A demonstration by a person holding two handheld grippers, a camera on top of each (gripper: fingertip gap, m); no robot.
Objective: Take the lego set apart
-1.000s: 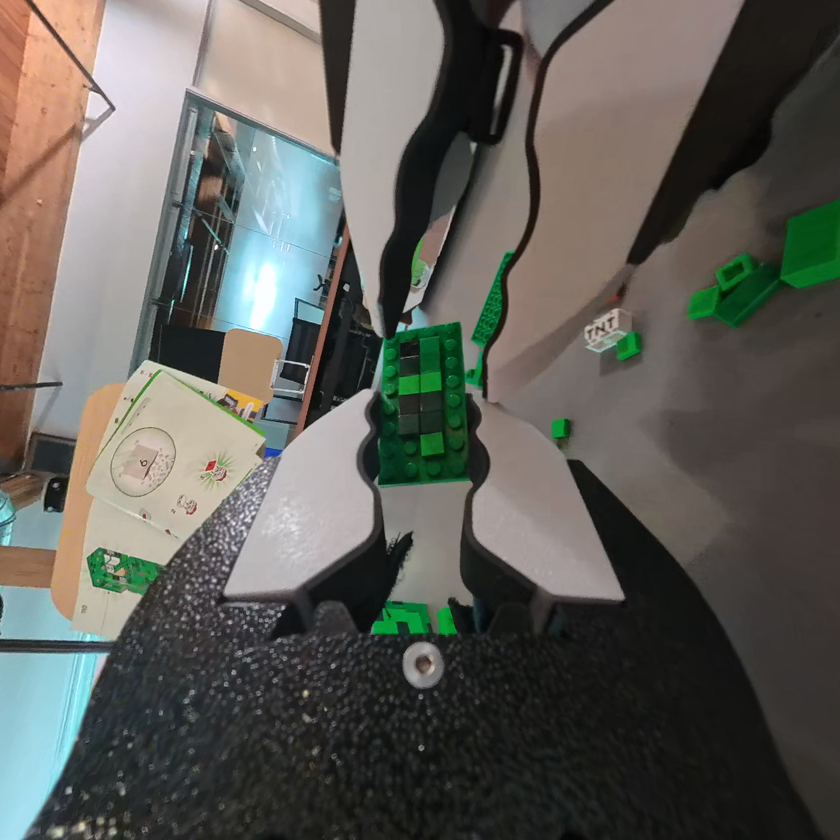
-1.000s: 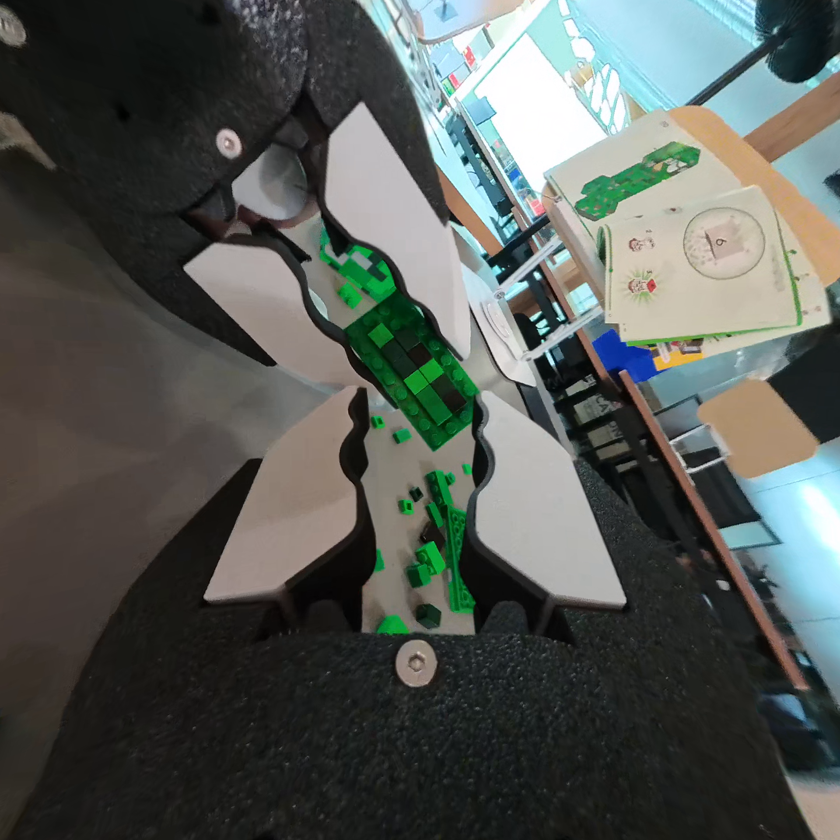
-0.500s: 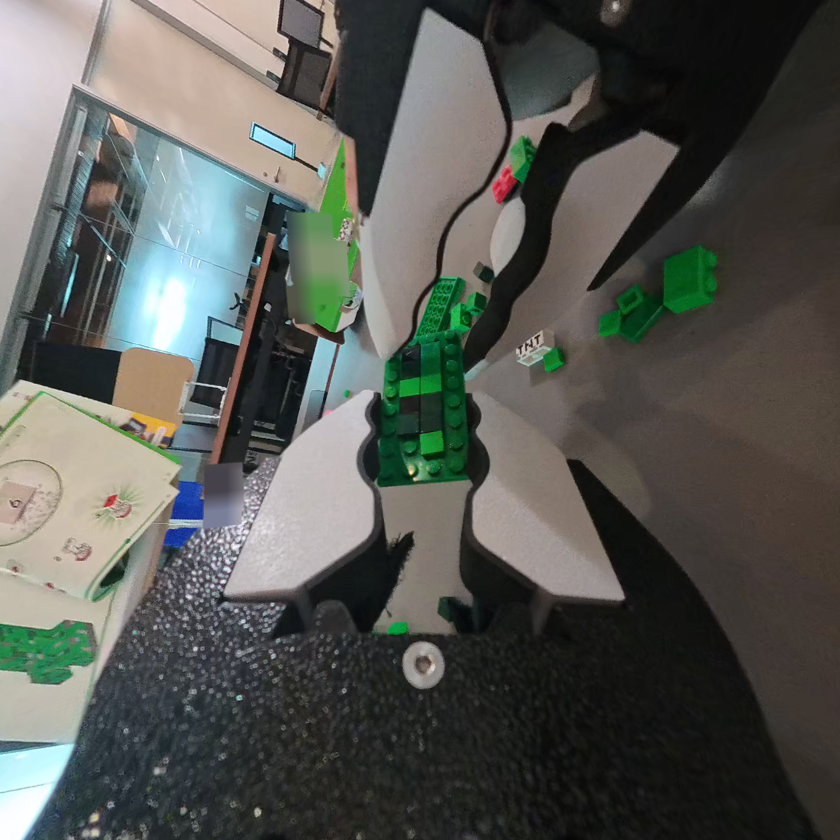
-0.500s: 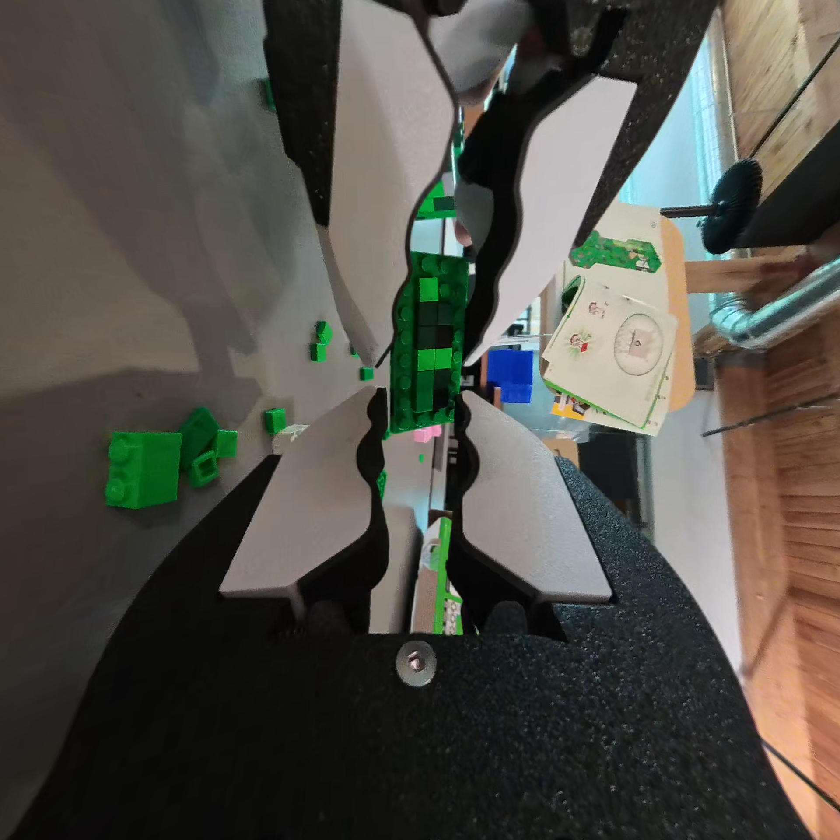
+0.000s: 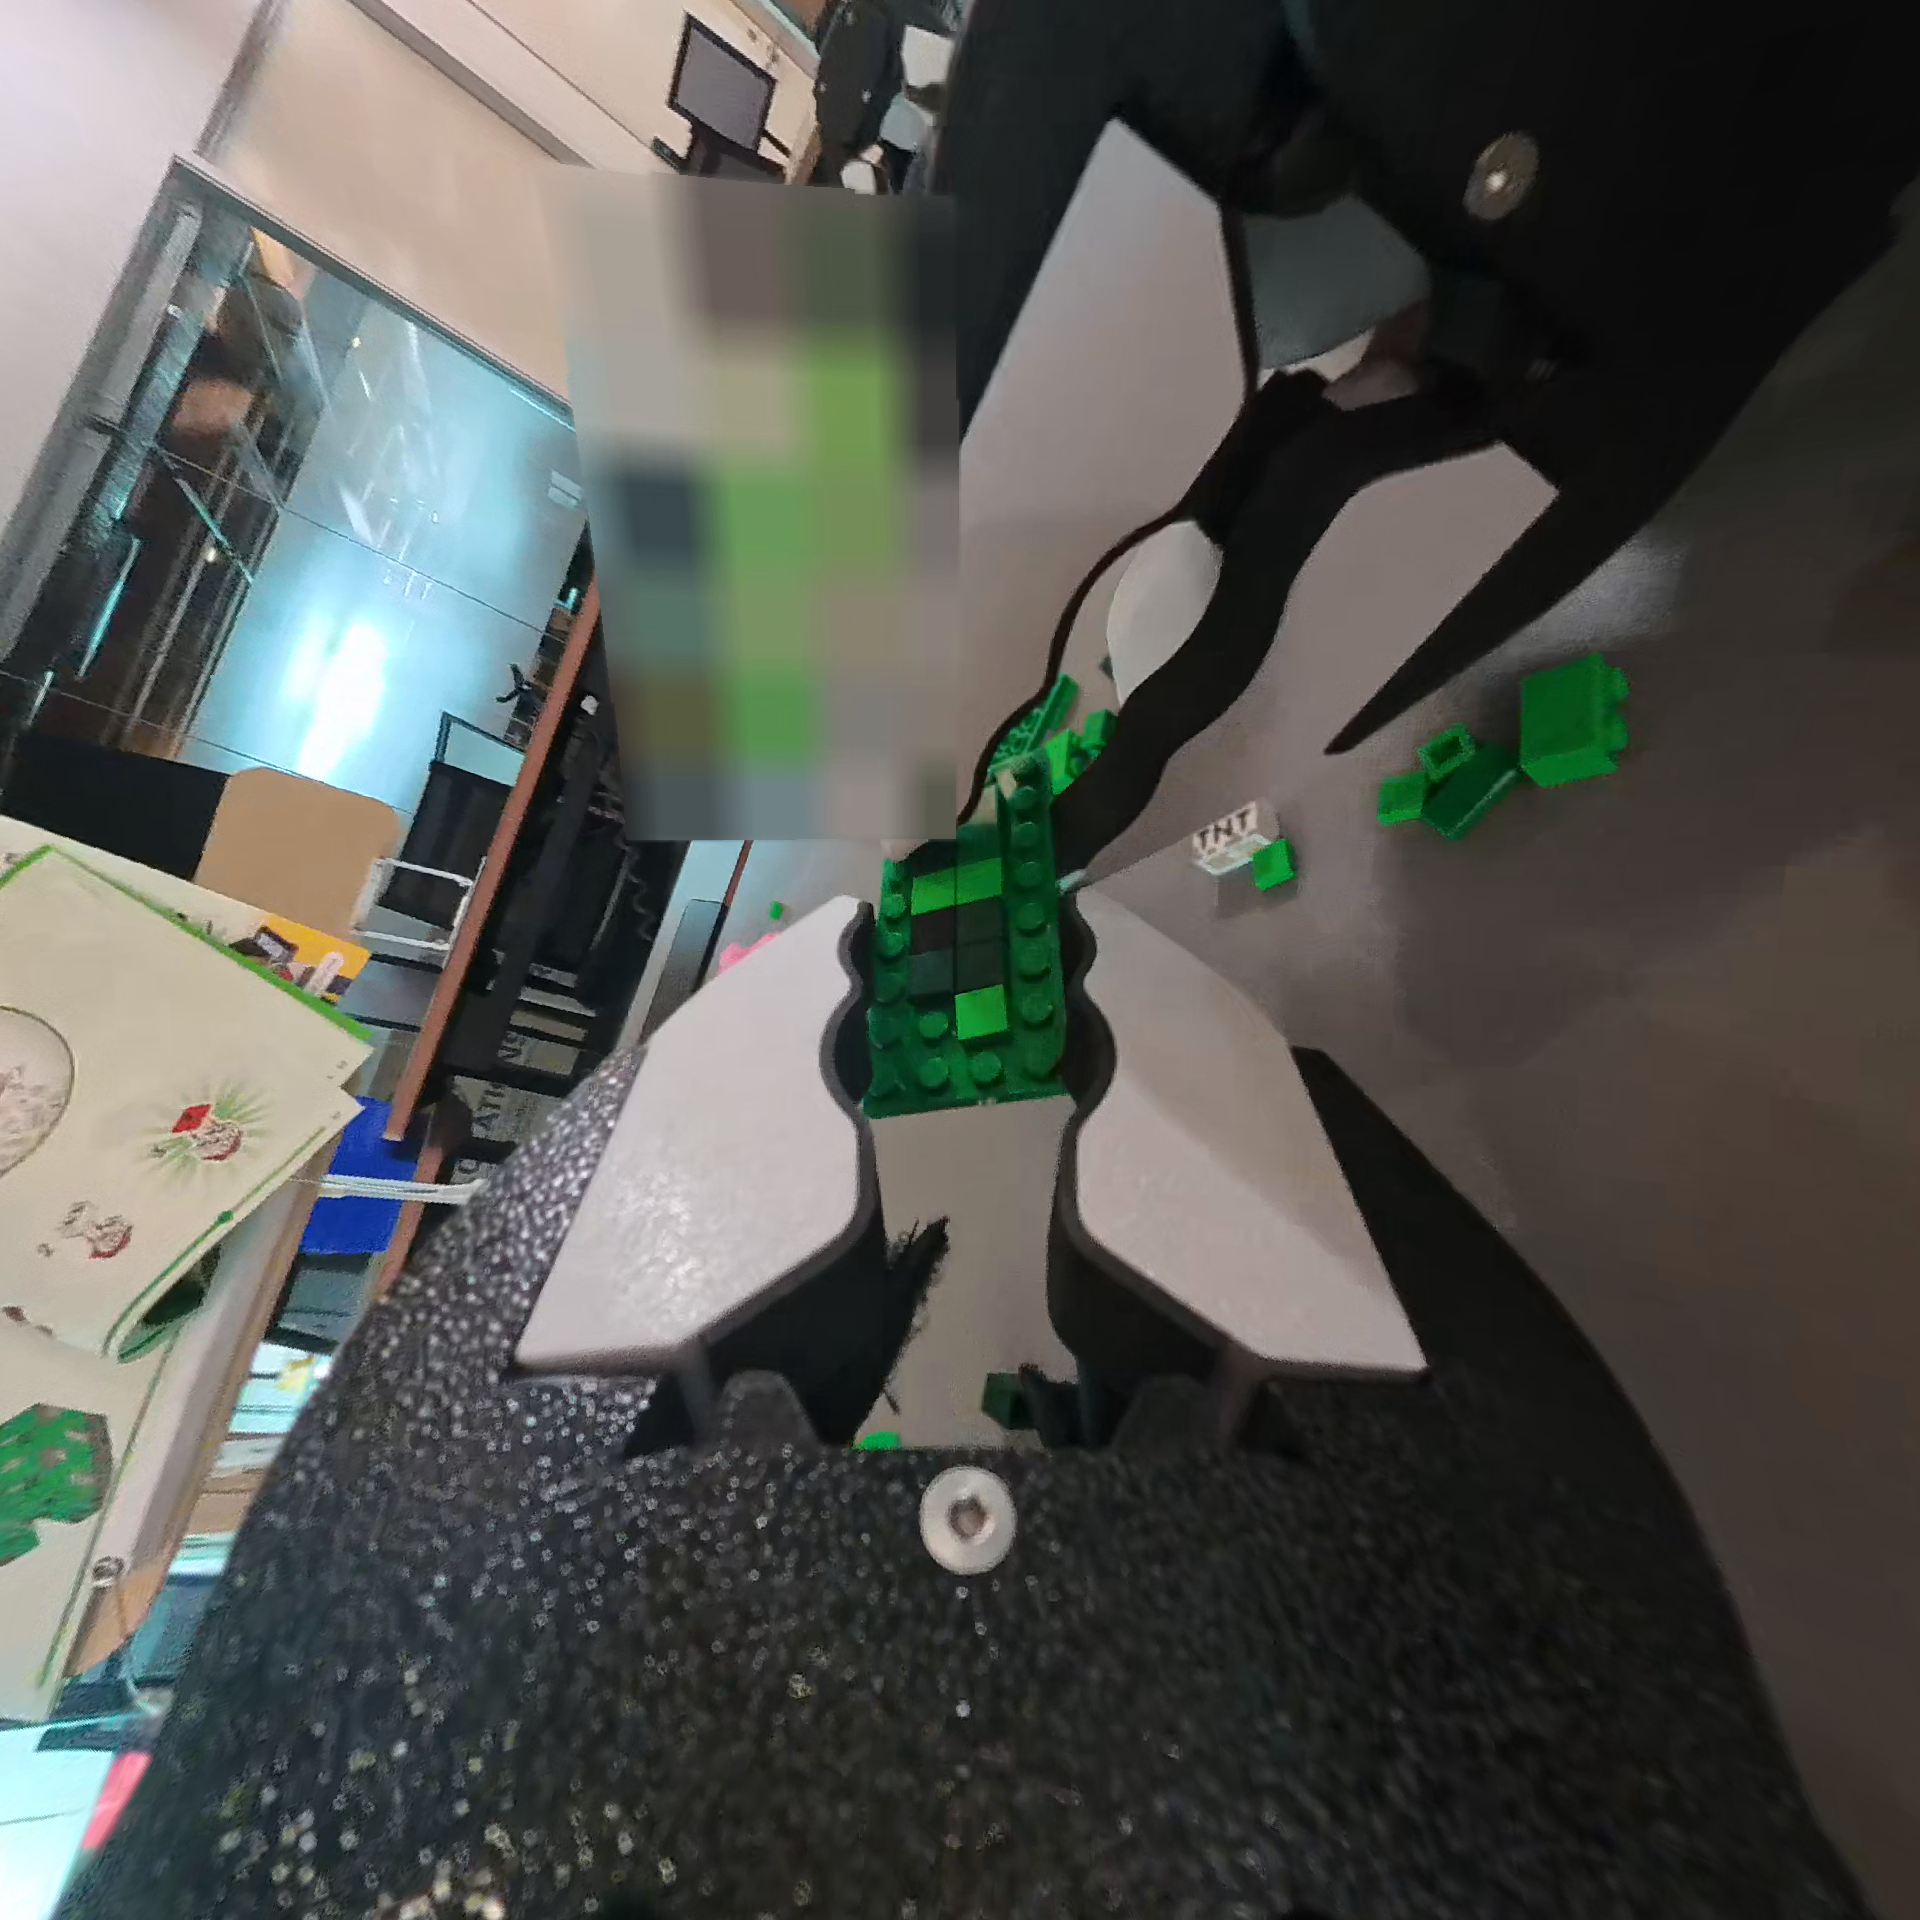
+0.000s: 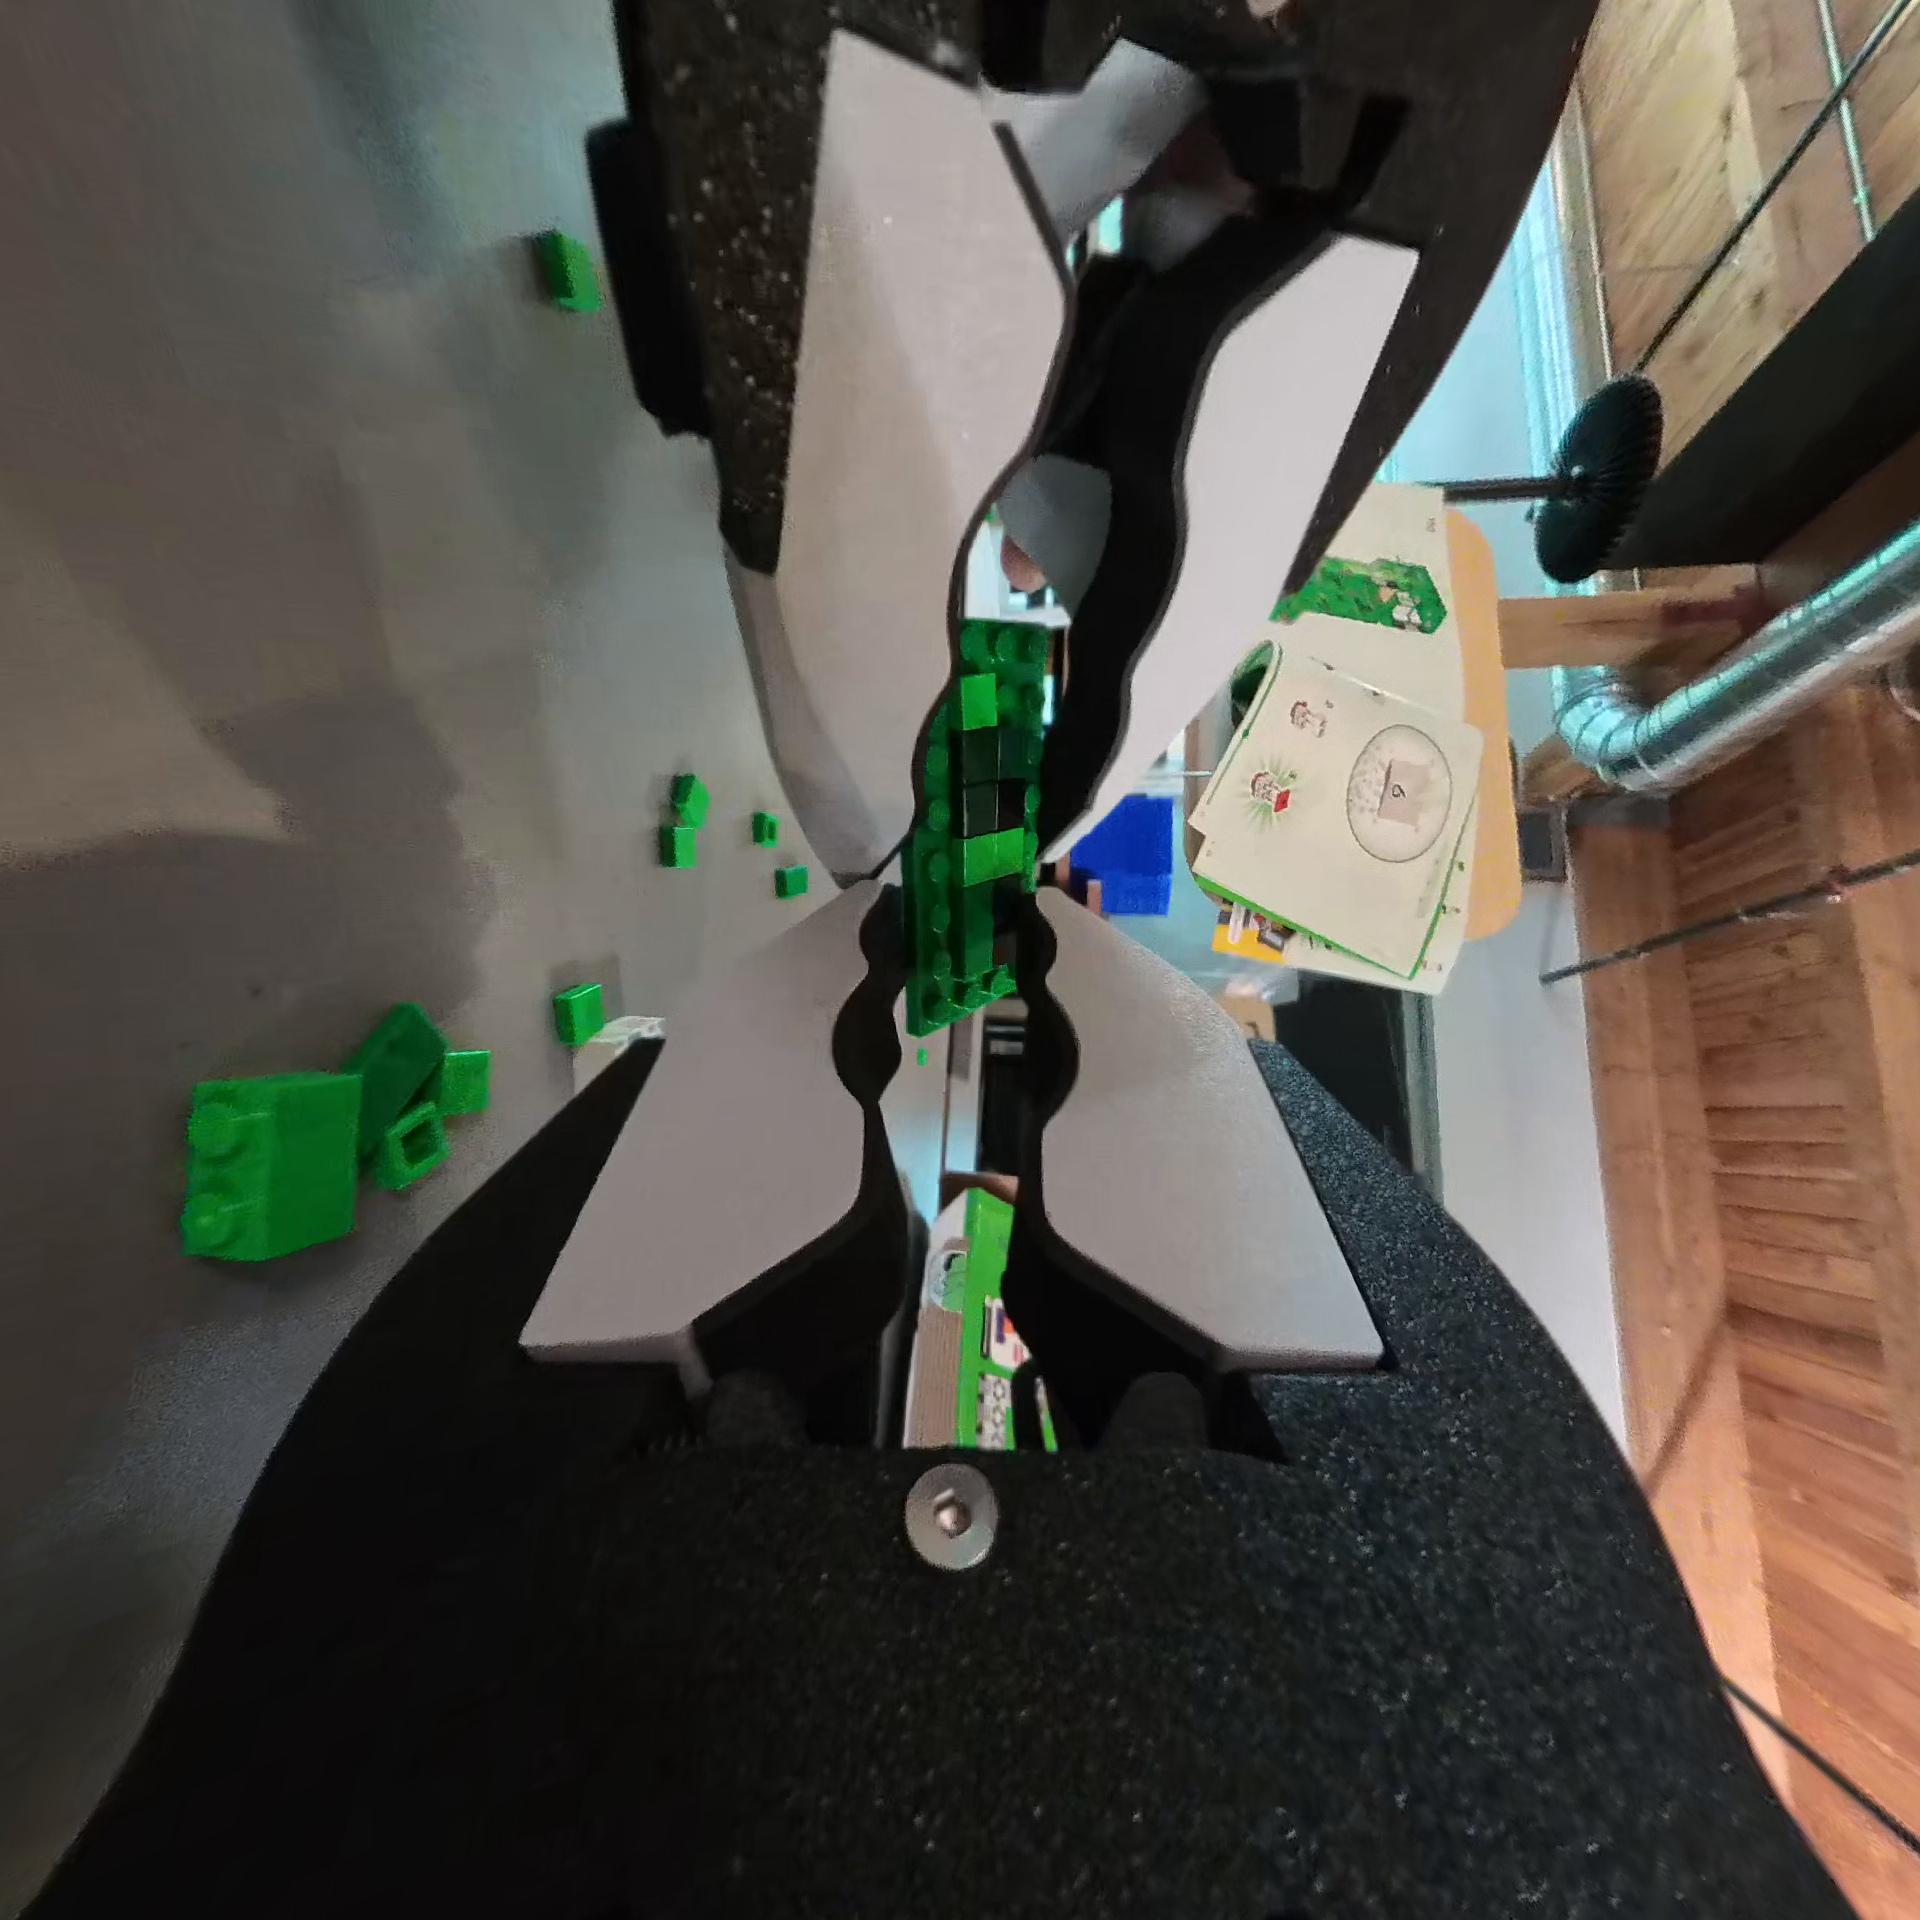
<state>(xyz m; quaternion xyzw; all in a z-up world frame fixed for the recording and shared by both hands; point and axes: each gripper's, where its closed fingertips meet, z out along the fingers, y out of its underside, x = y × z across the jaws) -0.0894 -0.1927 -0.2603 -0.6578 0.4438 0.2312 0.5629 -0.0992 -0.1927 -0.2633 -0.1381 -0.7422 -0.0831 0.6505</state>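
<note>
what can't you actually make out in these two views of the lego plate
- Underside of the green lego plate: hidden in both views, which show only its studded face.
- Left gripper pad contact on the plate's edges: covered by its own fingers.
- Right gripper hold in the right wrist view: the plate is edge-on and motion-blurred.
- Loose green bricks on the grey table: stud counts blurred.
- Booklet: too small; cut off in the left wrist view.

Grey table (image 5: 1662,1039) strewn with loose green bricks (image 6: 272,1164)
</note>
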